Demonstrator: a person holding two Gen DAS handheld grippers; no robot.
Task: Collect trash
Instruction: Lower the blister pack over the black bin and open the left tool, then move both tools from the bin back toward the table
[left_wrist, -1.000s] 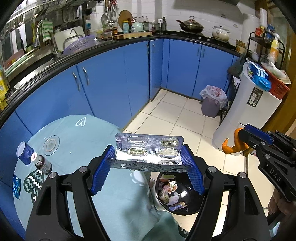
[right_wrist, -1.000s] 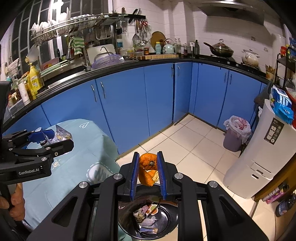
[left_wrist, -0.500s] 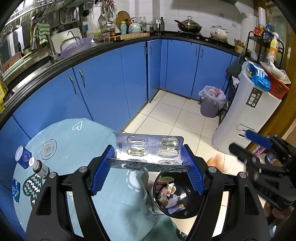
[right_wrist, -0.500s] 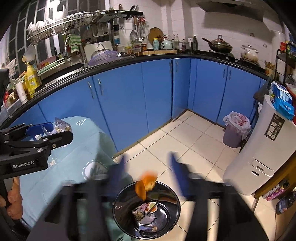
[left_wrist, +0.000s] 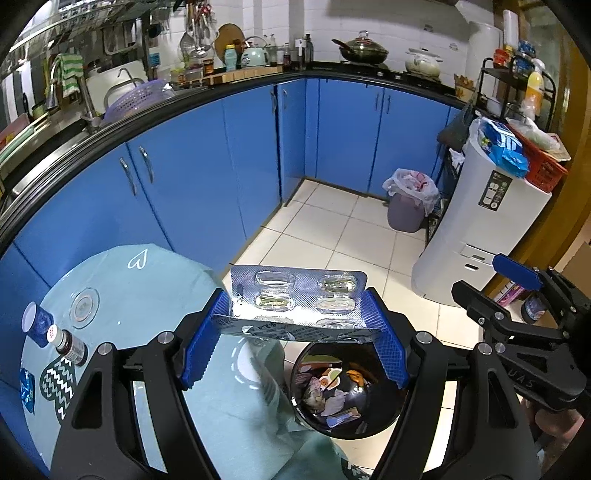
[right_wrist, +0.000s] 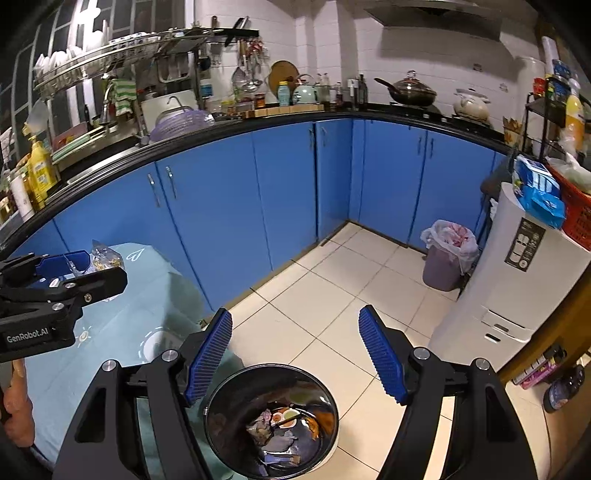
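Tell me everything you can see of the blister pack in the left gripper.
The blister pack is a silvery foil sheet with two columns of oblong clear bubbles; some look yellowish, others flattened. It lies roughly flat, far edge tipped up slightly, clamped by its side edges between the left gripper's blue ribbed pads. Its near edge shows printing underneath. It hangs above the black trash bin's near rim, touching only the pads.
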